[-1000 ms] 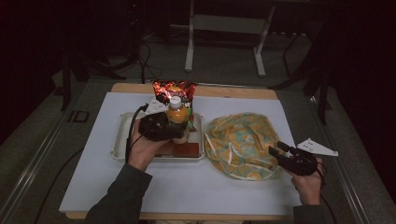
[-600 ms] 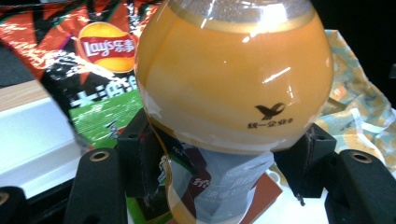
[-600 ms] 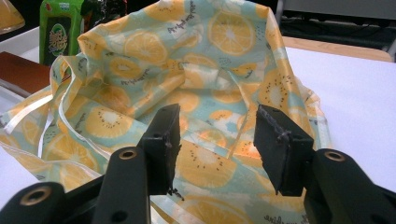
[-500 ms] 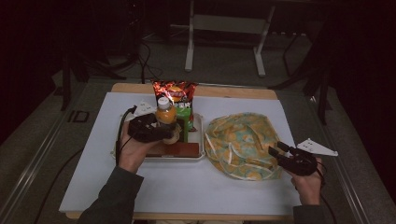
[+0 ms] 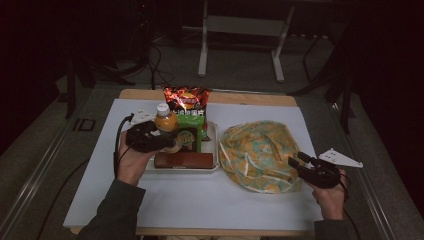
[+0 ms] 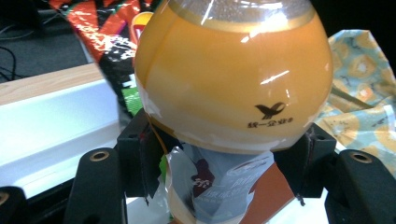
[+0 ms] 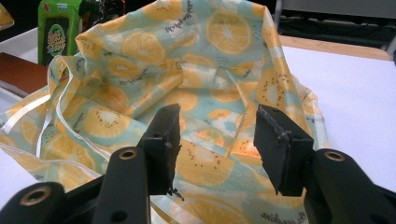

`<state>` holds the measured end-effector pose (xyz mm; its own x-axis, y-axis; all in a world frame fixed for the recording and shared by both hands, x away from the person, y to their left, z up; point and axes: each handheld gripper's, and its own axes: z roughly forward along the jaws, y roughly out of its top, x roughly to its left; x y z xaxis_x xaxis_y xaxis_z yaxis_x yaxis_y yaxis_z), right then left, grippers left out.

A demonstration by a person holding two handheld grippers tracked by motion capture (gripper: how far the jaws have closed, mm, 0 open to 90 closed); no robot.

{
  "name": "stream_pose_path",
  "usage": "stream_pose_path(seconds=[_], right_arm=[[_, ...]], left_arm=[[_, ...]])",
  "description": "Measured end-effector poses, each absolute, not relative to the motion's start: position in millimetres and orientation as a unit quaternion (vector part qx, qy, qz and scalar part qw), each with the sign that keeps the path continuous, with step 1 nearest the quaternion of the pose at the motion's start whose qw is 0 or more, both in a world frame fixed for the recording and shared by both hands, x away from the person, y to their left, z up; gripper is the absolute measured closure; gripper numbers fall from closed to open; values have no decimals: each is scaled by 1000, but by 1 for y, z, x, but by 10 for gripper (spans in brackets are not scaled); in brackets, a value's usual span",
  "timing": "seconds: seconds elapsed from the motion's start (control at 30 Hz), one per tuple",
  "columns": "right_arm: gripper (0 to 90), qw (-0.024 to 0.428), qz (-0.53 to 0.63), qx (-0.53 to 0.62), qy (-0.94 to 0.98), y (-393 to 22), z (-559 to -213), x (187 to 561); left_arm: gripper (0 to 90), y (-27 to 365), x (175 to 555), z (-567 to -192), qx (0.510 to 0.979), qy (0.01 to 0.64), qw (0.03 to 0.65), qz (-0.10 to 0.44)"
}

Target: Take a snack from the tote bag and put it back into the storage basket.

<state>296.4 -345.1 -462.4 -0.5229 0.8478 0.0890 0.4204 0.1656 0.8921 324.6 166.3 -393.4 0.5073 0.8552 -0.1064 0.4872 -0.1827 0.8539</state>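
While the left gripper (image 5: 167,141) has its jaws clamped on the orange bottle (image 6: 229,74) over the tray (image 5: 214,165), the right gripper (image 7: 217,140) sits by the fruit-print bag (image 5: 260,152) on the desk (image 5: 200,200) — jaws wide, gripping nothing.

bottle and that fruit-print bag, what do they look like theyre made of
The bottle looks like clear glossy plastic: sharp highlights on its rounded shoulder, orange drink showing through, and a thin printed film label around the narrower part. The bag looks like thin soft fabric, maybe a coated synthetic: it lies crumpled in loose folds with a slight sheen, and has stitched edges and pale straps.
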Motion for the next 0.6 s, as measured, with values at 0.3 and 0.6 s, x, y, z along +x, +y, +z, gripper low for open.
stream_pose_path(seconds=[0.3, 0.6], right_arm=[[505, 224, 478, 434, 730, -345, -462, 296], [504, 224, 477, 435, 731, -344, -462, 296]], left_arm=[[375, 182, 322, -394, 732, 466, 449, 214], [374, 201, 318, -400, 722, 484, 444, 219]])
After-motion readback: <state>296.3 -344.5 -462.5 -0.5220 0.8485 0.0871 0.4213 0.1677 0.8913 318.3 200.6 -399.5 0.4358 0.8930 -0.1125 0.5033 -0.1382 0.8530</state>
